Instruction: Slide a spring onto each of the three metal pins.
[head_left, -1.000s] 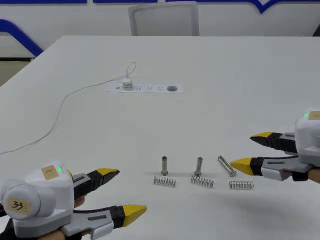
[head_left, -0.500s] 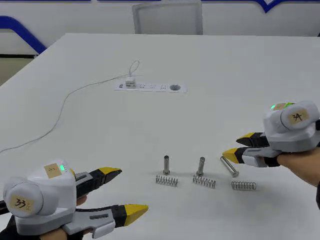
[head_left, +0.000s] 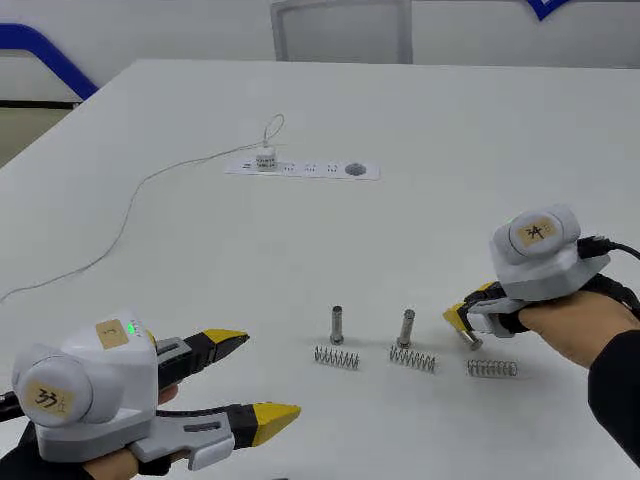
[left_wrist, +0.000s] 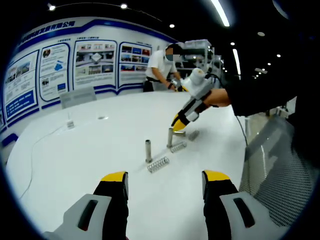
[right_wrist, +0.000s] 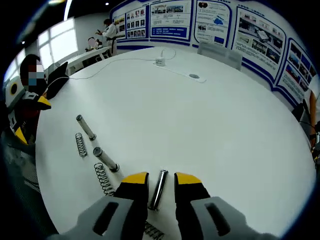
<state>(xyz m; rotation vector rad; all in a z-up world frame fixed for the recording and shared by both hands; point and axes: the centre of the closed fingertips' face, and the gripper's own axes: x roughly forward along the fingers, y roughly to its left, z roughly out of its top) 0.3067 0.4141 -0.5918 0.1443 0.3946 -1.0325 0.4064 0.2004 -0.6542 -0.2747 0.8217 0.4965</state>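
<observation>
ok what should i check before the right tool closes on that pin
1. Lined up: lying pin sits between the jaws of the right tool, ok.
2. Grip: jaws not touching it, gaps both sides, not ok.
3. Stands: other two pins upright, ok.
4. Stock: three springs loose, none on a pin, ok.
5. Spare hand: left tool open, away from the parts, ok.

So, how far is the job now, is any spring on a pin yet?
Nothing finished: all three springs lie on the table, none on a pin. Two pins stand upright. In hand: the right tool, jaws open, straddles the third pin, which lies flat. The left tool hangs open. Left to do: all three springs.
</observation>
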